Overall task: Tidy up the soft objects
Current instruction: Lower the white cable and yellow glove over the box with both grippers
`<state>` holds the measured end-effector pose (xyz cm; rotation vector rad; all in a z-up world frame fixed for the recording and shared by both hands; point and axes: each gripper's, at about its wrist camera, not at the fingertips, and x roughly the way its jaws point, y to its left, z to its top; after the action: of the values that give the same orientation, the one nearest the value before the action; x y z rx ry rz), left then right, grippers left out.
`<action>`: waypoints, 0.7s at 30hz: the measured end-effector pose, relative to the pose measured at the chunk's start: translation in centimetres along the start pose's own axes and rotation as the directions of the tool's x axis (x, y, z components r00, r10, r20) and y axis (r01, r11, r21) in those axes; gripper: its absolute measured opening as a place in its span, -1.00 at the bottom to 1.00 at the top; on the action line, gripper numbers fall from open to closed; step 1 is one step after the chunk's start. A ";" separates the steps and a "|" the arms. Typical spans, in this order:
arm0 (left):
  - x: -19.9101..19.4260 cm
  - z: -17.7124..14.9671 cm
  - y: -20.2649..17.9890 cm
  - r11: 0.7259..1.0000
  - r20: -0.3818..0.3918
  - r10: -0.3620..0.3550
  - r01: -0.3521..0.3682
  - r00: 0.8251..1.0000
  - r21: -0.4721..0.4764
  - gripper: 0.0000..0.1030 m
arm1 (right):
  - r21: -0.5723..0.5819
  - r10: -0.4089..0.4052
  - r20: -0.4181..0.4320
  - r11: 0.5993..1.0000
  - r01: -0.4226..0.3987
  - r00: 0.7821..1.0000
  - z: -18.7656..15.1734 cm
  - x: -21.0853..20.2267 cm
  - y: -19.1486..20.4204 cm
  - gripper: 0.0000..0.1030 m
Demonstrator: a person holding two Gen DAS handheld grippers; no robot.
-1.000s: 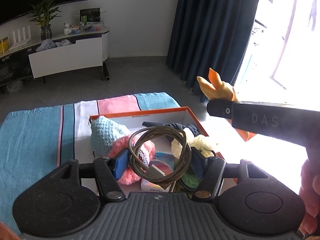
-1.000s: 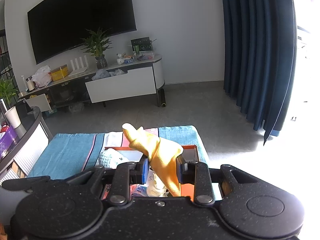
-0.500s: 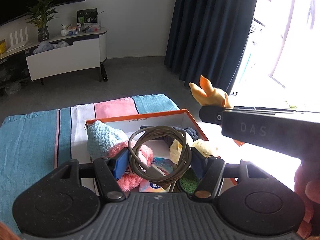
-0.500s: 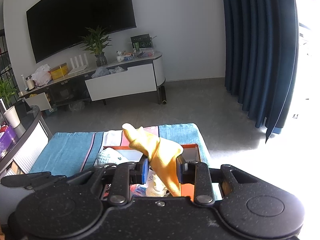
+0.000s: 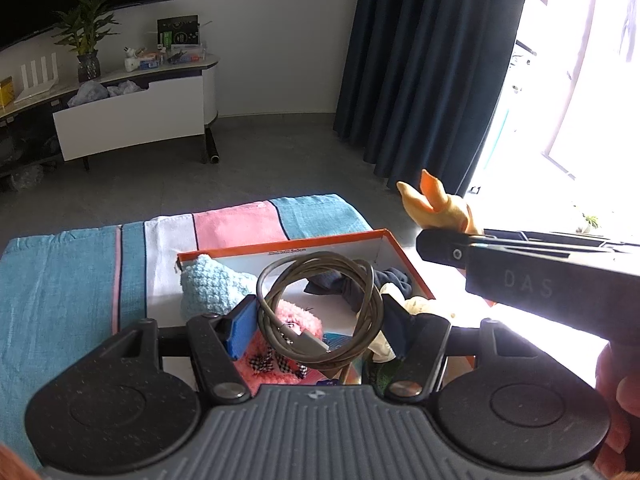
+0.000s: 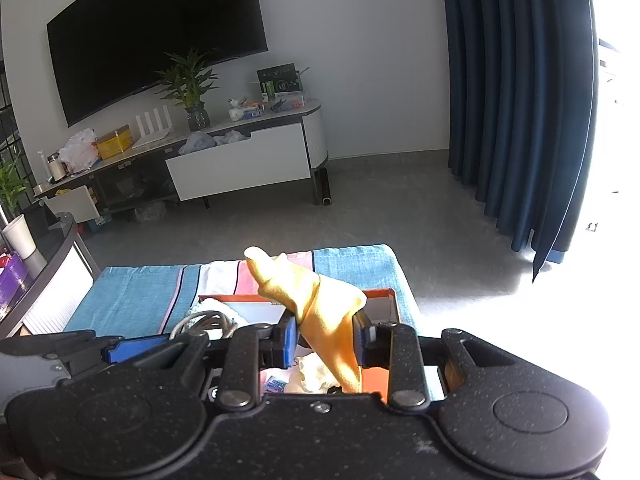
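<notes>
Left wrist view: the left gripper [image 5: 320,326] is clamping a coiled cable [image 5: 320,312] above the box [image 5: 280,245] — hat [image 5: 214,288] lying inside.

Right wrist view: the right gripper [image 6: 325,338] is pinching a glove [image 6: 320,308] above the box [image 6: 380,294].

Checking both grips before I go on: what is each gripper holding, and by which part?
Left gripper holds the coiled cable across its loop. Right gripper pinches the yellow glove mid-body, fingers pointing up.
</notes>
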<state>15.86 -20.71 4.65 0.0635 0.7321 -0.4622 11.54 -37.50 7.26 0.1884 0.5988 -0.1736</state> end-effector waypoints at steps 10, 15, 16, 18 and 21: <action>0.3 -0.3 -0.4 1.000 -0.012 -0.020 0.020 1.000 0.004 0.27 | 0.004 0.001 -0.018 1.000 -0.001 1.000 0.2 1.2 0.0 -0.33; 0.4 -0.2 -0.4 1.000 -0.012 -0.020 0.020 1.000 0.004 0.27 | 0.004 0.002 -0.024 1.000 -0.002 1.000 0.3 1.7 -0.1 -0.33; 0.5 -0.2 -0.3 1.000 -0.012 -0.019 0.019 1.000 0.003 0.27 | 0.005 0.003 -0.024 1.000 -0.003 1.000 0.3 1.7 -0.1 -0.33; 0.6 -0.2 -0.3 1.000 -0.012 -0.014 0.014 1.000 0.003 0.27 | 0.004 0.002 -0.024 1.000 -0.002 1.000 0.3 1.7 -0.1 -0.33; 0.8 0.0 -0.2 1.000 -0.013 -0.012 0.012 1.000 -0.003 0.27 | 0.009 0.001 -0.025 1.000 -0.001 1.000 0.3 1.9 -0.2 -0.33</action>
<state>16.28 -21.15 4.18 0.0600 0.7464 -0.4726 13.20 -37.93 6.43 0.1997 0.6234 -0.1731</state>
